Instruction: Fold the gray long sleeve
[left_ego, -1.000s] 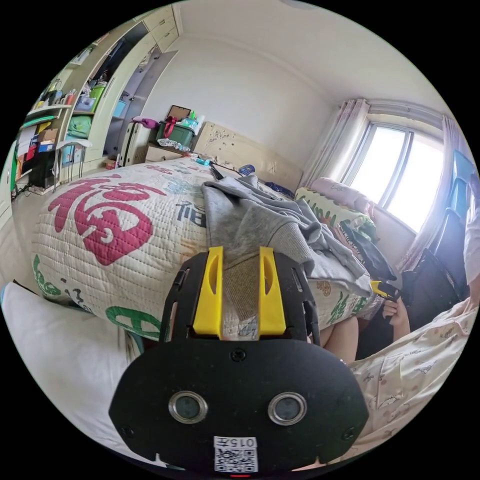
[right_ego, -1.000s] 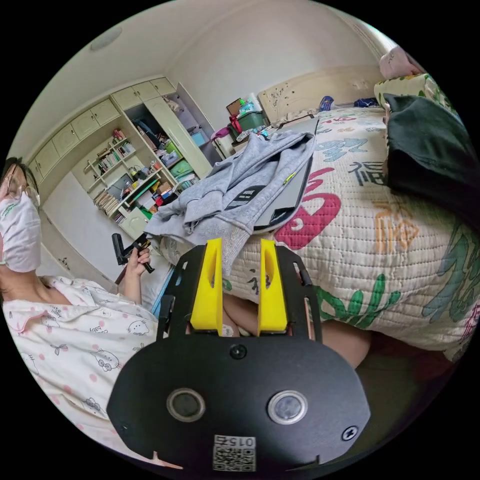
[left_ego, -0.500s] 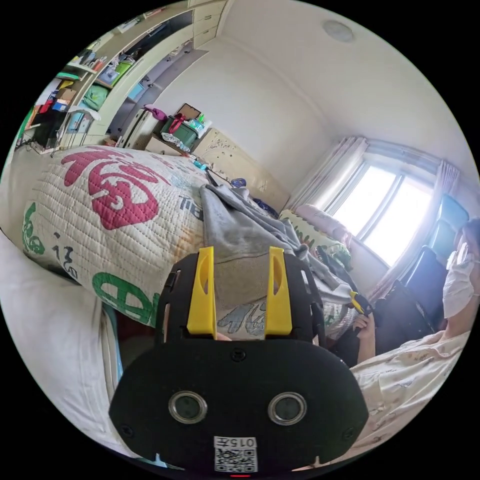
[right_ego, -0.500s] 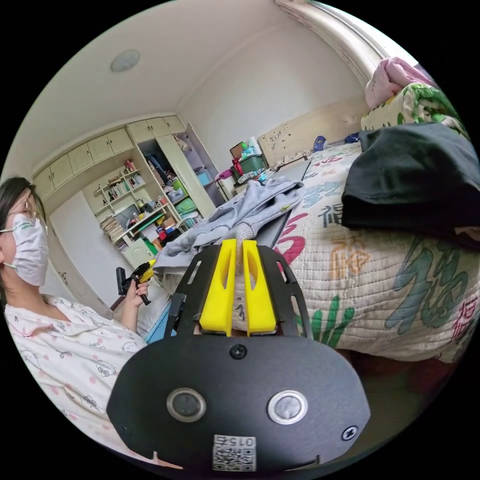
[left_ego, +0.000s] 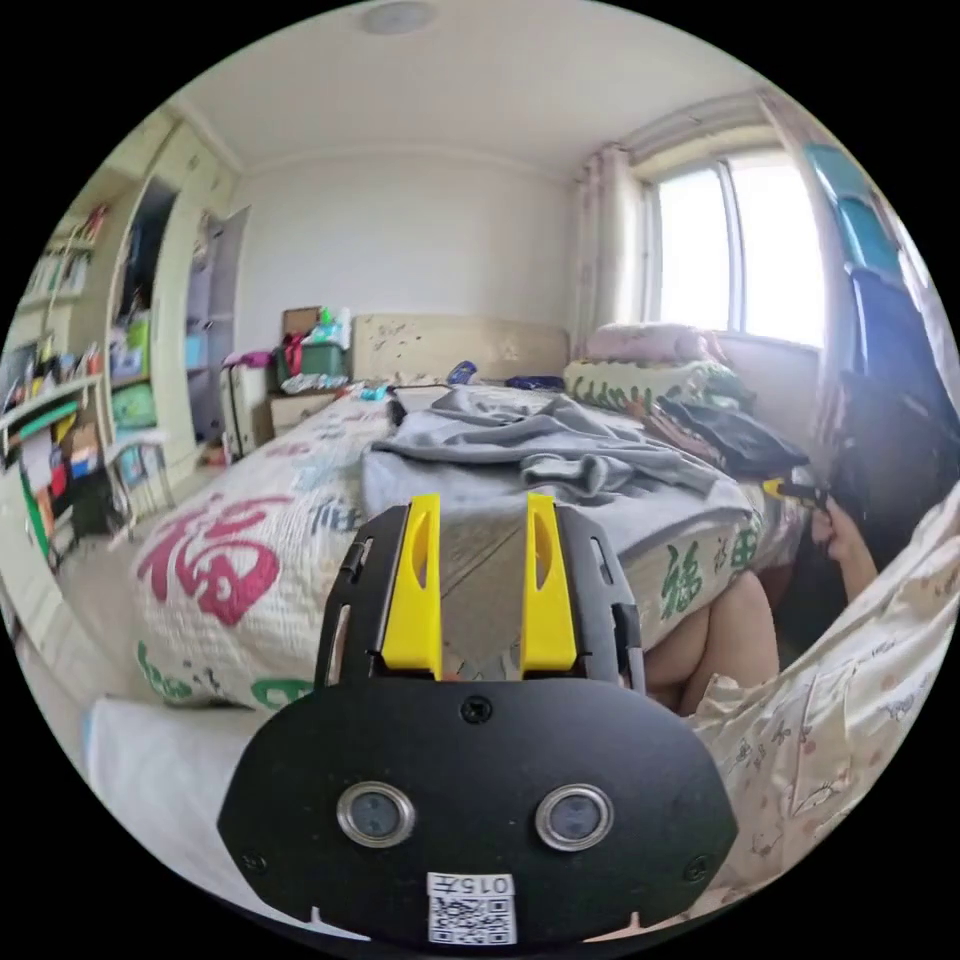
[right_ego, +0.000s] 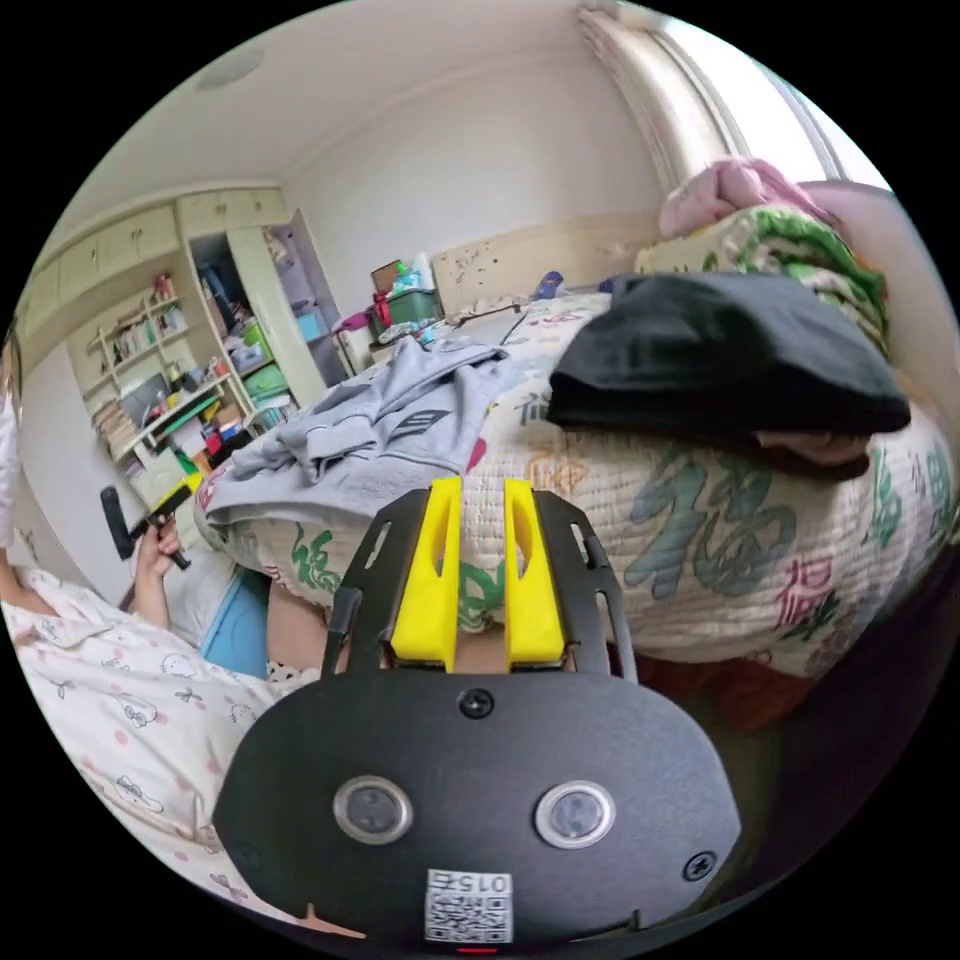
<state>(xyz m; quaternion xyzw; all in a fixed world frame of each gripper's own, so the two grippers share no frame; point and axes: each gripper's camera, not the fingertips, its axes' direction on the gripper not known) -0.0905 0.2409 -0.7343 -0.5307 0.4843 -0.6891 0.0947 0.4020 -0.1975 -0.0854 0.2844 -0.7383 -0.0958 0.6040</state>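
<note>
Now, gray long sleeve (left_ego: 540, 455): it lies rumpled on the bed, up near the edge by the person. You can see it from the other side too (right_ego: 370, 430).
Bed cover (left_ego: 225, 570): a quilted blanket with big pink and green signs on it. The gray top lies on it.
Left gripper (left_ego: 482, 585): its yellow jaws stand apart. The ribbed hem of the gray top sits in the gap between them. I cannot tell if the jaws press on it.
Right gripper (right_ego: 478, 580): its yellow jaws are close, with a thin gap between them. Nothing is in the gap. It hangs in front of the side of the bed, apart from the gray top.
Black clothes (right_ego: 720, 365): a dark folded pile on the bed, beside the gray top and apart from it.
Person: a sleeve (right_ego: 130, 690) with small pictures on it shows low in the right gripper view. A hand (right_ego: 155, 545) holds the left gripper's handle by the bed corner.
Shelves (right_ego: 150, 380): full of books and boxes, by the far wall.
Window (left_ego: 740, 250): bright, behind the bed.
</note>
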